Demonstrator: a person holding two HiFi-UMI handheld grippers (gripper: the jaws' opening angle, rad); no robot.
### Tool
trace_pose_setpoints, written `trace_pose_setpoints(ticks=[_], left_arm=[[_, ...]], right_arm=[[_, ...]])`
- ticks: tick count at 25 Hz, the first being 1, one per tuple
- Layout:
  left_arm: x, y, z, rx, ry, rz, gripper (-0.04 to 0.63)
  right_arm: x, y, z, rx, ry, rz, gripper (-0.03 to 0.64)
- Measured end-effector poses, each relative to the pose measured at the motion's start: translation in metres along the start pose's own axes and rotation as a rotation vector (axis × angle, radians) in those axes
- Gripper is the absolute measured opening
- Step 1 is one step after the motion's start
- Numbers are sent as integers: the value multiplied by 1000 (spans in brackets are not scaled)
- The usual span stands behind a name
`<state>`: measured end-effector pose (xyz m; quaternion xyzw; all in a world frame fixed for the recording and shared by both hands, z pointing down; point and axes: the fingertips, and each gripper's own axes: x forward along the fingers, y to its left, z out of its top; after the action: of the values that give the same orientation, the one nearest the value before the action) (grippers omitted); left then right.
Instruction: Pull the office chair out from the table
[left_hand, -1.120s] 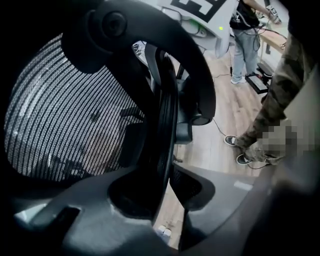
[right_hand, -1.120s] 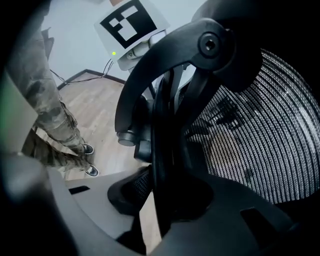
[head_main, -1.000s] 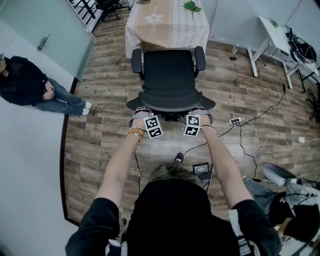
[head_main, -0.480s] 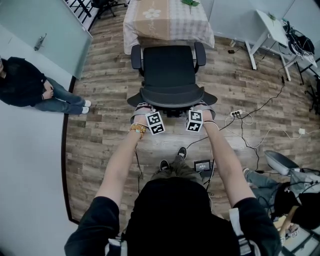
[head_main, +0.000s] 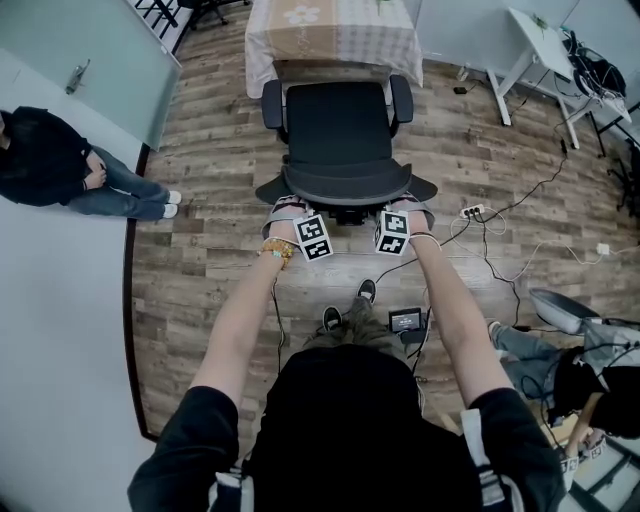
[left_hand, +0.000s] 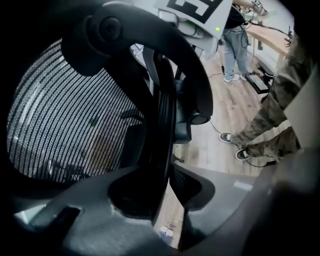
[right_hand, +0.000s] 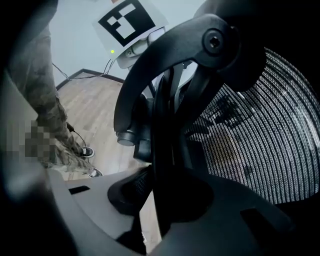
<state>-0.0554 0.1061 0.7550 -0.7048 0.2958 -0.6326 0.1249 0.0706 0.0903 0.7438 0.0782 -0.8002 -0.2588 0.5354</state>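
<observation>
The left gripper (head_main: 289, 207) and the right gripper (head_main: 409, 208) both grasp the top of the chair (head_main: 338, 150), side by side on its backrest (left_hand: 55, 110) and apart from each other. In the left gripper view the grey fingers (left_hand: 75, 215) are clenched on the dark rim of the backrest, which stands upright between them. The striped mesh spreads out to the left of the fingers and wood floor shows to their right. The right gripper view shows the same grip mirrored: its fingers (right_hand: 240, 220) pinch the rim, with the mesh to their right and the floor to their left. Past each pair of fingers the curved black back support crosses the rim, and the other gripper's marker cube shows beyond it.

From the head view the seat and armrests lie beyond the fingers, toward the table (head_main: 335, 35). The seat's far edge is just beside the hem of the tablecloth, and whether it reaches under it cannot be told. Behind the fingers, toward the holder, are the forearms and shoes (head_main: 365, 291). A power strip (head_main: 472, 212) lies on the floor just right of the right fingers, and a seated onlooker (head_main: 50, 160) is well left of the left ones
</observation>
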Motion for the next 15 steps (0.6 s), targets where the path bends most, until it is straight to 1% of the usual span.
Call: trace_pose_setpoints(ticks=[4, 15], left_arm=[[-8, -10, -10, 3, -5, -3, 120], [-29, -35, -14, 21, -17, -6, 120]], right_arm=[[-1, 13, 10, 0, 6, -8, 86], [-20, 42, 21, 13, 12, -9, 86]])
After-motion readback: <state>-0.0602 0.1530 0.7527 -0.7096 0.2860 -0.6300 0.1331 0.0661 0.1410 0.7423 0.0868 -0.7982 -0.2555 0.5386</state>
